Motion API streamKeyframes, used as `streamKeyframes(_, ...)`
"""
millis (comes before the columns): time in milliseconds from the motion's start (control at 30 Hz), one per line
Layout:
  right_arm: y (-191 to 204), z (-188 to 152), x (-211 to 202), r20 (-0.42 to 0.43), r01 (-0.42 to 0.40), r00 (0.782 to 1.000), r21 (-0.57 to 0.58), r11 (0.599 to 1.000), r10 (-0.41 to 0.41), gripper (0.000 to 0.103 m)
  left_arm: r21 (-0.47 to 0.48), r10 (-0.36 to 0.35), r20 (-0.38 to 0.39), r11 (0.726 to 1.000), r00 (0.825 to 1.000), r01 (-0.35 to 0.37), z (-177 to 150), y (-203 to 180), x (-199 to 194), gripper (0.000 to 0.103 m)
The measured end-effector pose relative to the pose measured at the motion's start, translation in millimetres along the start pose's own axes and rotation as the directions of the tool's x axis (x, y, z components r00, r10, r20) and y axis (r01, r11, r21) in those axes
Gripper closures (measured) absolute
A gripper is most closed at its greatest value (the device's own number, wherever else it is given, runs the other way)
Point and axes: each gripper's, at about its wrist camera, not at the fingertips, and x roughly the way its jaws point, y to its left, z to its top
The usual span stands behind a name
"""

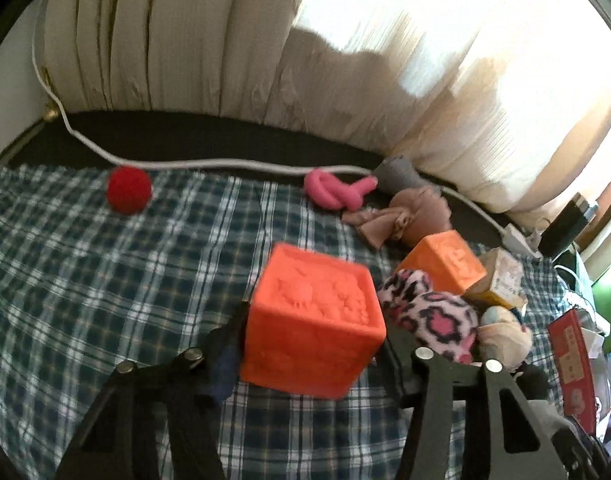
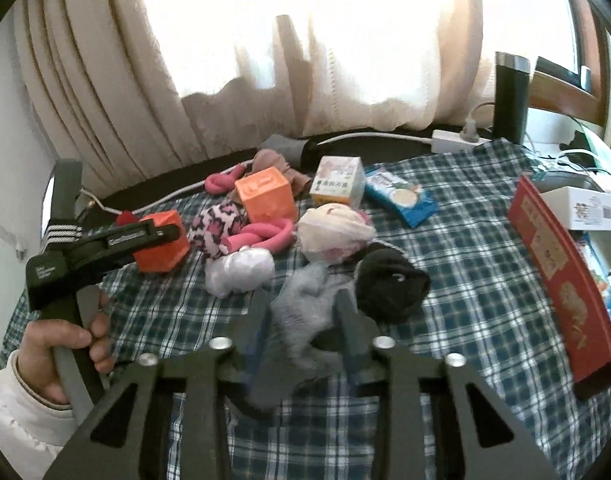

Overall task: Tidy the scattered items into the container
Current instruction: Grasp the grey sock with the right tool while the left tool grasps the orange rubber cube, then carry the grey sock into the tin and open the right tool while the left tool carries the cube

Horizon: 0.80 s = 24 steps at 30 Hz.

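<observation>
My left gripper (image 1: 309, 344) is shut on an orange-red embossed cube (image 1: 313, 320), pads against its two sides, over the plaid bedspread (image 1: 105, 280). The right wrist view shows that same cube (image 2: 161, 256) at the left, in the left gripper (image 2: 165, 240) held by a hand in a white sleeve (image 2: 21, 408). My right gripper (image 2: 301, 312) is shut on a grey sock (image 2: 301, 320), which bunches up between the fingers. A red box (image 2: 561, 280) stands at the bed's right edge.
Scattered on the bed: a red ball (image 1: 128, 189), a pink looped toy (image 1: 333, 190), a second orange cube (image 2: 265, 196), a leopard-print sock (image 2: 217, 228), a white bundle (image 2: 241, 268), a black sock (image 2: 389, 284), a small carton (image 2: 339, 186), a blue packet (image 2: 401, 198). A curtain (image 2: 145, 80) hangs behind.
</observation>
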Motion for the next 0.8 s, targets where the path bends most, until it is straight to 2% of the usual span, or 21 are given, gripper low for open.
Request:
streamKeyframes(367,-20.0,-6.7,-1.8,-0.026,-0.01,1.0,0.062,0.998,0.012,0.079,0.026,-0.086,0.061,0.996,0.994,0.085,0.7,-15.7,-40.7,0.048)
streamKeyframes(433,-23.0,-7.1,-0.8,-0.036,-0.015,0.999,0.078,0.997,0.017,0.061,0.027,-0.102,0.072,0.995,0.992,0.101,1.8,-16.0,-46.6,0.048)
streamKeyframes(467,-25.2,-7.3,1.5,-0.049,-0.013,0.999,0.096,0.995,0.018,0.029,0.027,-0.11,0.076,0.994,0.991,0.108,1.9,-17.0,-48.4,0.048)
streamKeyframes(500,-27.7,-8.0,3.5,-0.057,-0.013,0.998,0.117,0.993,0.02,0.012,0.028,-0.116,0.08,0.993,0.99,0.114,1.9,-17.8,-50.5,0.048)
streamKeyframes(700,-26.0,-13.4,22.7,-0.116,-0.039,0.992,0.142,0.989,0.056,0.015,0.035,-0.142,0.073,0.99,0.987,0.14,0.0,-21.0,-55.7,0.048)
streamKeyframes(733,-24.3,-15.4,26.3,-0.131,-0.038,0.99,0.136,0.99,0.056,0.018,0.037,-0.144,0.07,0.989,0.987,0.142,-0.4,-21.4,-55.6,0.048)
streamKeyframes(767,-22.7,-17.4,29.9,-0.145,-0.038,0.988,0.131,0.991,0.057,0.033,0.038,-0.146,0.068,0.989,0.987,0.144,-0.8,-21.8,-55.6,0.048)
streamKeyframes(800,-21.1,-19.4,33.5,-0.159,-0.037,0.986,0.125,0.991,0.057,0.043,0.039,-0.148,0.067,0.989,0.987,0.146,-1.1,-22.3,-55.5,0.048)
